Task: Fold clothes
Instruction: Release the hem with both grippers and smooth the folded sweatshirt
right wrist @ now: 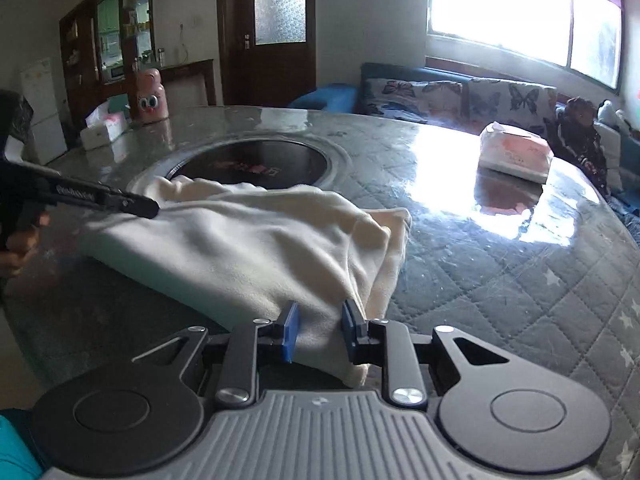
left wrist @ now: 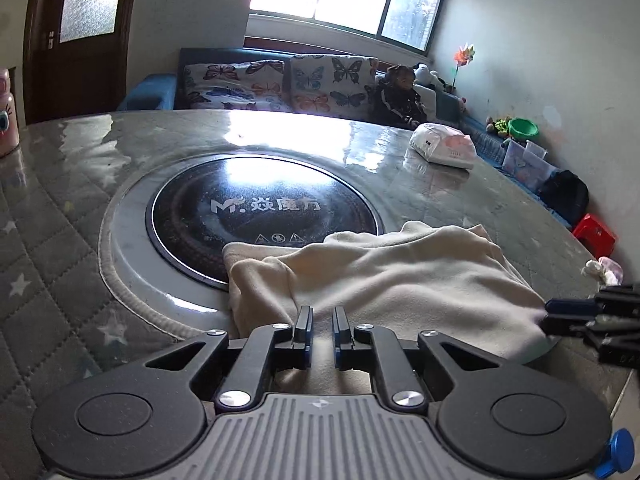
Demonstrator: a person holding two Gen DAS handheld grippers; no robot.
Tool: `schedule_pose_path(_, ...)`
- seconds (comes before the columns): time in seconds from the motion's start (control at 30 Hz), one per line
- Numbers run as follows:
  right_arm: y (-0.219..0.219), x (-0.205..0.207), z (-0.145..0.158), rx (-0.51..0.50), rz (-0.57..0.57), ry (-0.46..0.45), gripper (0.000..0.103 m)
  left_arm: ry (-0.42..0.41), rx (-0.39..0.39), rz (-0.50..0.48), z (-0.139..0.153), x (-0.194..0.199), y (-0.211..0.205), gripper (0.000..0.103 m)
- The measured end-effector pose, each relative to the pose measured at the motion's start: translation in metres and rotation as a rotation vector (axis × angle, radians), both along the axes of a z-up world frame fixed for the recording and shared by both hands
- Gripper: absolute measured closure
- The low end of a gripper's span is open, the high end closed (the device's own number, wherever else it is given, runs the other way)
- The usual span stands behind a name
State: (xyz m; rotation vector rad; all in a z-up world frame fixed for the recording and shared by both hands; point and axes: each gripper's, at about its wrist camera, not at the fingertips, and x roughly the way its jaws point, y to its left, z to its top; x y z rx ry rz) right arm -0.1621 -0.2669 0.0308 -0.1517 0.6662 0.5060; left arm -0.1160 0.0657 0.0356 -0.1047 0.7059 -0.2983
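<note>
Lying on the table: a cream garment, folded into a thick pad near the table's front edge, its far left corner overlapping the rim of the round cooktop.
Pink bottle: a cartoon-eyed bottle stands at the far left edge of the table, beside a tissue box.
Left gripper: the left gripper sits at the garment's near left edge, jaws almost together with only a narrow gap; in its own view cloth lies under and past the fingers, and I cannot tell whether any is pinched. From the right wrist view its tip touches the garment's left side.
Cooktop: black glass disc with white lettering, sunk in the table's middle, ringed by a pale rim.
Garment's right side: layered edges stack up at the right corner, with creases running across the top.
Right gripper: the right gripper has its jaws partly apart, with a fold of the garment's near right corner between the blue pads.
Tissue pack: a soft white-and-pink pack lies toward the far right edge of the table, well apart from the garment.
</note>
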Motion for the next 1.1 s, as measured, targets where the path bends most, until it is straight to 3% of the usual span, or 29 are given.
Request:
schedule_pose_path(0.27, 0.021, 0.034, 0.011, -0.024, 0.039, -0.057, 0.081, -0.009, 0.017, 0.001, 0.007, 0.016, 0.0, 0.09)
schedule_pose_path(0.53, 0.039, 0.08, -0.012, -0.049, 0.026, 0.002, 0.081, 0.038, 0.019, 0.03, -0.008, 0.039, 0.013, 0.088)
schedule_pose_path(0.83, 0.041, 0.085, -0.001, -0.021, 0.034, -0.018, 0.081, 0.02, 0.02, 0.01, 0.0, 0.045, 0.006, 0.088)
schedule_pose_path(1.1, 0.043, 0.097, -0.009, -0.022, 0.007, 0.006, 0.081, 0.039, 0.032, 0.026, -0.004, 0.049, 0.01, 0.086)
